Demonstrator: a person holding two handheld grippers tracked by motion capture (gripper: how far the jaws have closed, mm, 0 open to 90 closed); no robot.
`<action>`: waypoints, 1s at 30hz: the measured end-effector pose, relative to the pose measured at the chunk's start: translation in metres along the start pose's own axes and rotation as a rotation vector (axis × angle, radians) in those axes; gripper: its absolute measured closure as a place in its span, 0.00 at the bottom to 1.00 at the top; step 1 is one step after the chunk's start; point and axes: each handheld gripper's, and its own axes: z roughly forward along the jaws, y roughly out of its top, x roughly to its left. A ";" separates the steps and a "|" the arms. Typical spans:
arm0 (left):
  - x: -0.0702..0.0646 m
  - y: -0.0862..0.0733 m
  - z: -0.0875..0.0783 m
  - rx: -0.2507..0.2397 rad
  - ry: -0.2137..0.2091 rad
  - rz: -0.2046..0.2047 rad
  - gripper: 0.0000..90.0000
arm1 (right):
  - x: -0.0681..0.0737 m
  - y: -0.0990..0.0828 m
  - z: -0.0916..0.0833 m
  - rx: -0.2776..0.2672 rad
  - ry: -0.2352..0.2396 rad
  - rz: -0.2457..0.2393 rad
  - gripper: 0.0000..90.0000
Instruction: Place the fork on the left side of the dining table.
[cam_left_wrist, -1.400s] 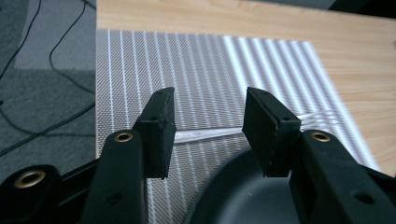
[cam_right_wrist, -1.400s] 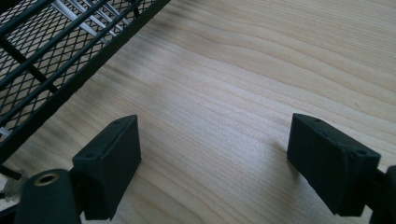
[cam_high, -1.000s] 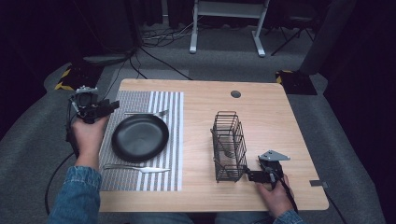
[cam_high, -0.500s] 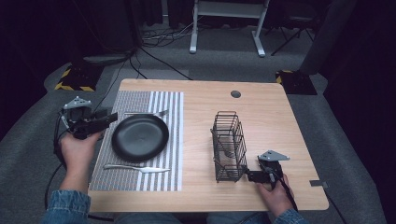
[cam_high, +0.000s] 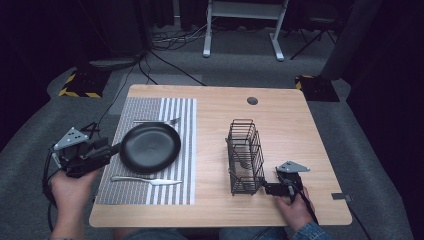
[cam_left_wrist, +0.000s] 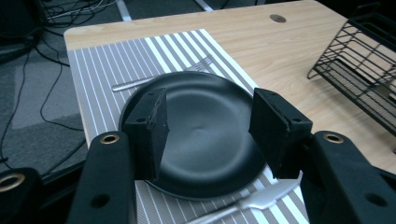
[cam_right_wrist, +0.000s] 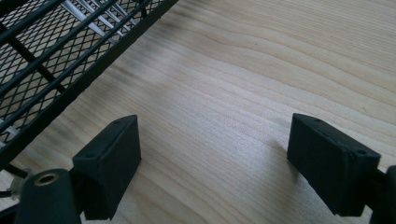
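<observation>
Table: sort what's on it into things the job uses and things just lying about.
In use: black plate, fork, knife, wire basket, left gripper, right gripper.
Lying about: striped placemat, floor cables.

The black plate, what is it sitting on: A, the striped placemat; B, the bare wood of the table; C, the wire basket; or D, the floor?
A: the black plate lies on the striped placemat, between a fork and a knife.
</observation>
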 end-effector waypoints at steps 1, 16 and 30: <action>0.000 0.000 0.000 0.000 0.000 0.000 0.52 | 0.000 0.000 0.000 -0.001 0.000 0.001 0.19; -0.013 -0.054 -0.020 -0.012 -0.104 -0.049 0.47 | 0.000 0.000 0.000 0.000 -0.001 0.000 0.19; -0.022 -0.097 0.000 0.107 0.035 0.037 0.45 | 0.000 0.000 0.000 -0.001 0.000 0.000 0.19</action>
